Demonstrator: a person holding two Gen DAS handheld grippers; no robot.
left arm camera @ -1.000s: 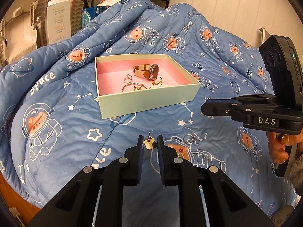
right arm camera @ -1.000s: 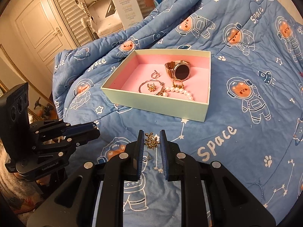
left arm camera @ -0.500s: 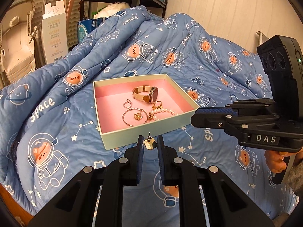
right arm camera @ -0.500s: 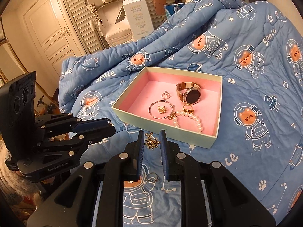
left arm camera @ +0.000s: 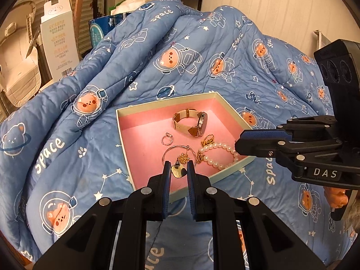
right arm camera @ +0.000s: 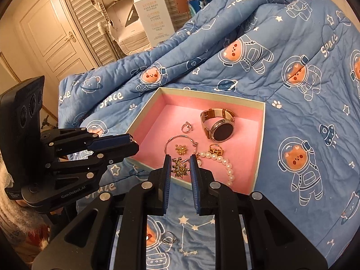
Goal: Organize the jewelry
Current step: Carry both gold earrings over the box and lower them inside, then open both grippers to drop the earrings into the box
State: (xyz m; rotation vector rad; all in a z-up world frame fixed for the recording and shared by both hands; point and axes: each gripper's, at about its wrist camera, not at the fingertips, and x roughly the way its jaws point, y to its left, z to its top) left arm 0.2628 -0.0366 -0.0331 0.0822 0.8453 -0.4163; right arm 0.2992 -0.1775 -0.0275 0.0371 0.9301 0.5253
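Observation:
A pale green box with a pink lining (left arm camera: 144,132) (right arm camera: 262,121) lies on the blue quilt. It holds a watch (left arm camera: 193,124) (right arm camera: 219,124), a pearl bracelet (left arm camera: 221,155) (right arm camera: 226,165), a bangle (right arm camera: 177,140), a silver ring (left arm camera: 167,138) (right arm camera: 186,127) and small gold pieces. My left gripper (left arm camera: 178,171) is shut on a gold disc earring (left arm camera: 176,171) over the box's near edge. My right gripper (right arm camera: 179,167) is shut on a gold spiky earring (right arm camera: 180,167) over the box's near edge. Each gripper also shows in the other view, the right (left arm camera: 244,146) and the left (right arm camera: 132,146).
A silver ring (right arm camera: 168,238) lies on the quilt (left arm camera: 202,56) below my right gripper. A tall white carton (left arm camera: 59,42) (right arm camera: 153,18) stands behind the bed. A door (right arm camera: 51,38) and slatted panels are at the back left.
Both grippers have moved forward and up from the quilt to the box's near edge, each still holding its earring.

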